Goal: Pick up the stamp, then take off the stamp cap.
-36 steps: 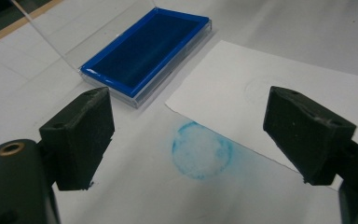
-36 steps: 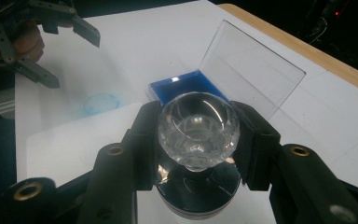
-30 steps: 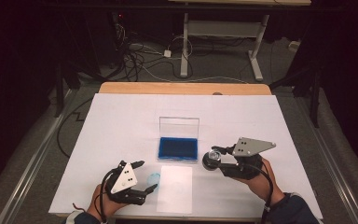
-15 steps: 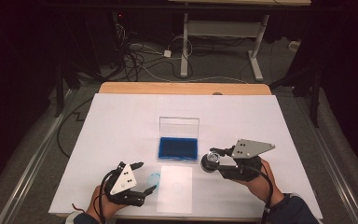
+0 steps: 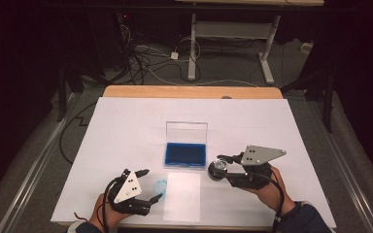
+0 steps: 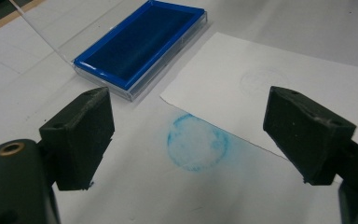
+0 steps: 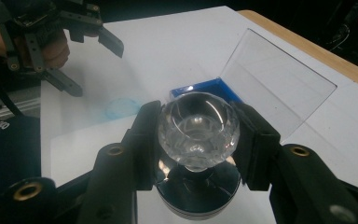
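The right gripper (image 5: 222, 165) is clamped on a stamp with a clear, faceted knob (image 7: 198, 126), its two black pads pressed against either side of that knob, while the stamp's dark round base (image 7: 196, 196) sits below them. In the high view the stamp (image 5: 217, 170) stands at the right of the white table cover (image 5: 126, 126), just right of the small sheet of white paper (image 5: 182, 196) and near the right front corner of the blue ink pad (image 5: 185, 154). The ink pad's case lies open, its clear lid (image 5: 186, 131) standing up on the far side. The left gripper (image 5: 153, 184) hovers low at the near left with its jaws spread wide apart and nothing between them. In the left gripper view a round, pale blue stamped ring (image 6: 197, 142) shows on the table cover between those jaws, just beside the left edge of the paper (image 6: 279, 88), and a very faint circular print (image 6: 263, 81) lies on the paper itself. The blue ink pad (image 6: 137, 42) sits beyond, to the far left of that view. A person's hand (image 5: 267, 187) holds the right gripper from the near right edge.
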The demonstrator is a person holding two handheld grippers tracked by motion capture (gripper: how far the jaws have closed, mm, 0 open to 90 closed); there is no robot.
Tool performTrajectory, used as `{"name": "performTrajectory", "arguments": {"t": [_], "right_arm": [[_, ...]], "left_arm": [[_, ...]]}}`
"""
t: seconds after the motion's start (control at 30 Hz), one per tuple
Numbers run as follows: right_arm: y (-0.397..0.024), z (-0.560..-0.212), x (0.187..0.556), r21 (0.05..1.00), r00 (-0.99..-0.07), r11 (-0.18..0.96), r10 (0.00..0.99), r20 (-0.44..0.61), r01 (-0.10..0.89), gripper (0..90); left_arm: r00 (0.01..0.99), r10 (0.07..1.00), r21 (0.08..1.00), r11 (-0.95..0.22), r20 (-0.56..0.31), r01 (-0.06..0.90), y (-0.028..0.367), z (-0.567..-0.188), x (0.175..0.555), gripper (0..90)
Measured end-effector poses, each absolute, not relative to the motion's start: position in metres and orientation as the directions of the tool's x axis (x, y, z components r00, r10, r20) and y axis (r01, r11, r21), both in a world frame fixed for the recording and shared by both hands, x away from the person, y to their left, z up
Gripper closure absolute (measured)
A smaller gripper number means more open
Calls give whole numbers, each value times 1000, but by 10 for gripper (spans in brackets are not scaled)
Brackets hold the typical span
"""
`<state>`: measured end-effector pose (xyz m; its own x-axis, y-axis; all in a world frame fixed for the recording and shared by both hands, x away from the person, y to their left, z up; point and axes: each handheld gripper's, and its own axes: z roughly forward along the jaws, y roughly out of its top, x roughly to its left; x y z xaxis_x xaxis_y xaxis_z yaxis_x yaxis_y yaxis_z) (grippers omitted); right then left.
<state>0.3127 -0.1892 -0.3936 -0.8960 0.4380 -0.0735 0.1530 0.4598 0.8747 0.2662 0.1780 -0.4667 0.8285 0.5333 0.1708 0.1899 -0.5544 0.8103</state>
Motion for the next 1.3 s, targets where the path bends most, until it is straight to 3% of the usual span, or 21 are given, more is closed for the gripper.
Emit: {"name": "performTrajectory", "arguments": {"t": [0.4,0.83,0.97,1.3], "right_arm": [[-178,-393,310,877,-907,456,417,-64,148,570],[-150,-392,303,887,-937,445,347,-42,125,570],[-140,-395,300,884,-946,453,322,-41,116,570],[-130,-398,297,882,-952,459,302,-42,107,570]], "left_arm": [[841,521,819,-540,147,192,171,-463,269,155],[919,387,815,-555,74,167,109,-454,282,138],[929,370,821,-536,22,194,99,-453,286,121],[938,347,834,-513,-16,204,87,-456,289,149]]}}
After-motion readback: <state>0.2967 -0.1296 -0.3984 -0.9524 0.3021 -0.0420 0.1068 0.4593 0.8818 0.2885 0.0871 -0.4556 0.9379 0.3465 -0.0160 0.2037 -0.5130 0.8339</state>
